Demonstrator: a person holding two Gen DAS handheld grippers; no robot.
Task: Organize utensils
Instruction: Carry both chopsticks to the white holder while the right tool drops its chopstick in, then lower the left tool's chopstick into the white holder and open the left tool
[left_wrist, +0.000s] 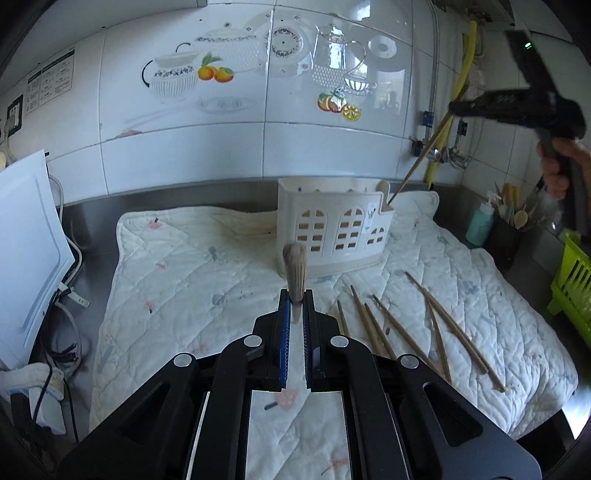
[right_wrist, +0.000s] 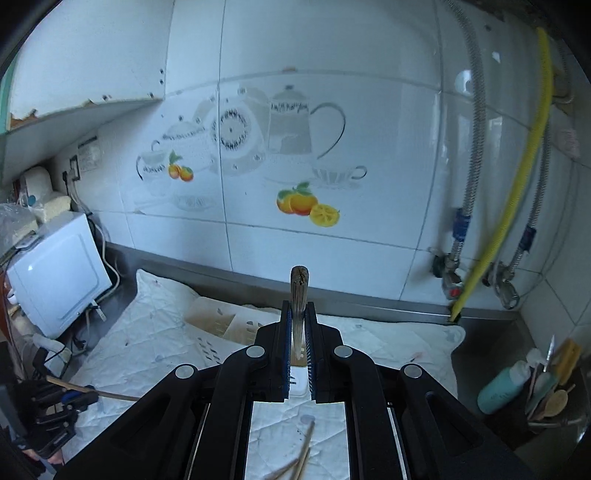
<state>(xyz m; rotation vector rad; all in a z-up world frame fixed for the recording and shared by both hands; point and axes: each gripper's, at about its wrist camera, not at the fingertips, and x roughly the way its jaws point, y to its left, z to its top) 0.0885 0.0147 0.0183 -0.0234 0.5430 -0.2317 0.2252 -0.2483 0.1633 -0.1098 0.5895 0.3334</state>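
- Most of the job is still ahead of us: the quilted mat covering the counter carries the white holder near its back edge, and only a spoon handle shows inside, at the holder's right end.
- Seven or so loose chopsticks lie fanned on the mat toward its front right, just in front of the holder; we judge these the bulk of what is left to sort.
- Our right gripper is clamped on one chopstick, seen end-on in its own camera. From the left camera that stick slants down, with its tip at the holder's right compartment; whether the tip is inside or just above the rim we cannot tell.
- Our left gripper is also closed on a chopstick, held above the mat in front of the holder, not yet over any compartment.
- Two sticks in hand, then, and none clearly stored: we judge the task early, with each held stick still to be dropped in and the loose ones to follow.
- A dark cup of other utensils stands off the mat's right edge; we leave it aside.
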